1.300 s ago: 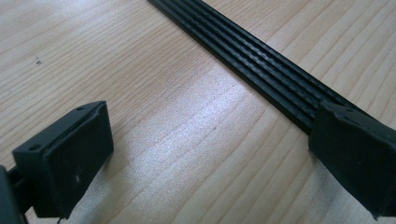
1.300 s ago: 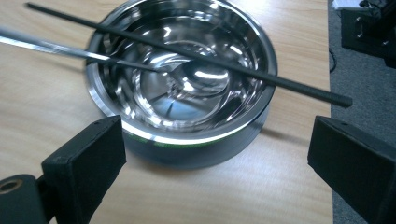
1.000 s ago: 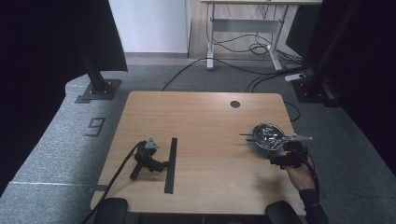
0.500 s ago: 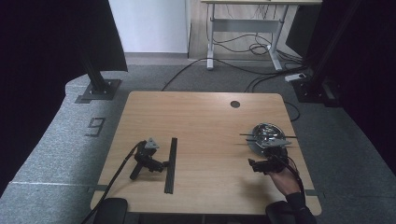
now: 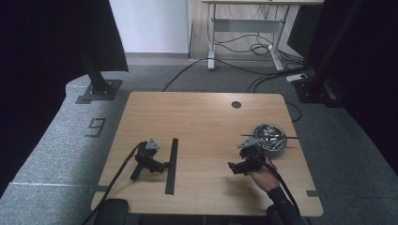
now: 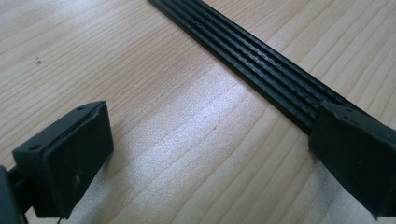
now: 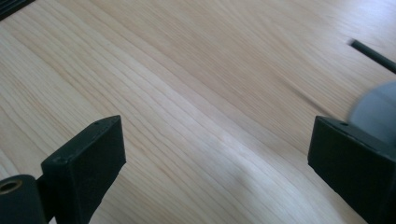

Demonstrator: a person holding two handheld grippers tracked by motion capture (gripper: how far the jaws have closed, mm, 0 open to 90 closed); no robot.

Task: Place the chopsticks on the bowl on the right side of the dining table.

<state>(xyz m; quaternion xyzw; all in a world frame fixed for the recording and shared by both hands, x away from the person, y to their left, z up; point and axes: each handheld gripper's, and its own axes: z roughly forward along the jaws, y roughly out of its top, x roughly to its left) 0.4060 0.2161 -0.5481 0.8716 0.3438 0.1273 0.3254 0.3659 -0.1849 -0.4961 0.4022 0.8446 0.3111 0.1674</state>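
Vs 0.5 s ago: right gripper (image 5: 233,168) has shifted left, away from the metal bowl (image 5: 269,137), now over bare table (image 5: 206,117); jaws spread wide, nothing between. Left gripper (image 5: 165,165) hasn't moved, lies on table w/ jaws spread, one tip touching the black strip (image 5: 171,165). Strip lies flat, long axis near-to-far, left of centre. Bowl contents hard to make out; thin rods stick out sideways.
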